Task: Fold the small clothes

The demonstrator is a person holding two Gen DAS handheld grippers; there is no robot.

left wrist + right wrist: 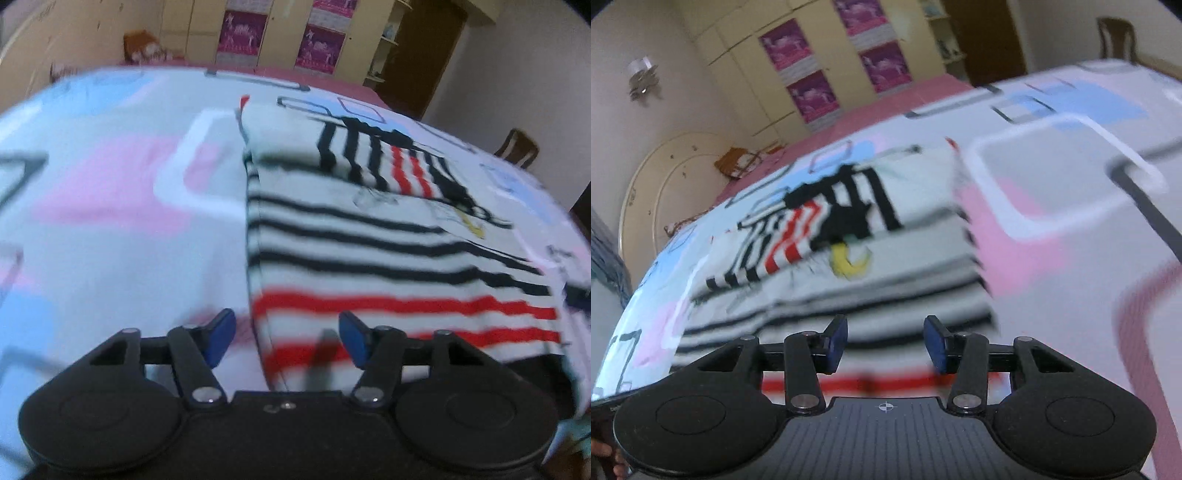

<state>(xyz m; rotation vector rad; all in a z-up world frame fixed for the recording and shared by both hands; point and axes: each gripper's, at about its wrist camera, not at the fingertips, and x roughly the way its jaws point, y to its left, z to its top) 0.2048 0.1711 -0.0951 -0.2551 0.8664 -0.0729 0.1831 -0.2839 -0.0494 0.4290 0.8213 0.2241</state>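
A small white garment (369, 236) with black and red stripes lies on the patterned bed sheet, its sleeves folded in over the body. My left gripper (287, 338) is open and empty, just above the garment's near left edge by the red stripes. In the right wrist view the same garment (849, 266) lies ahead, with a yellow print near its middle. My right gripper (885, 341) is open and empty, over the garment's near hem by its right side. Both views are motion-blurred.
The bed sheet (110, 206) is white with pink, blue and grey shapes. A wardrobe with pink posters (809, 88) stands behind the bed. A wooden chair (517, 147) stands at the far right. A curved headboard (653, 177) is at the left.
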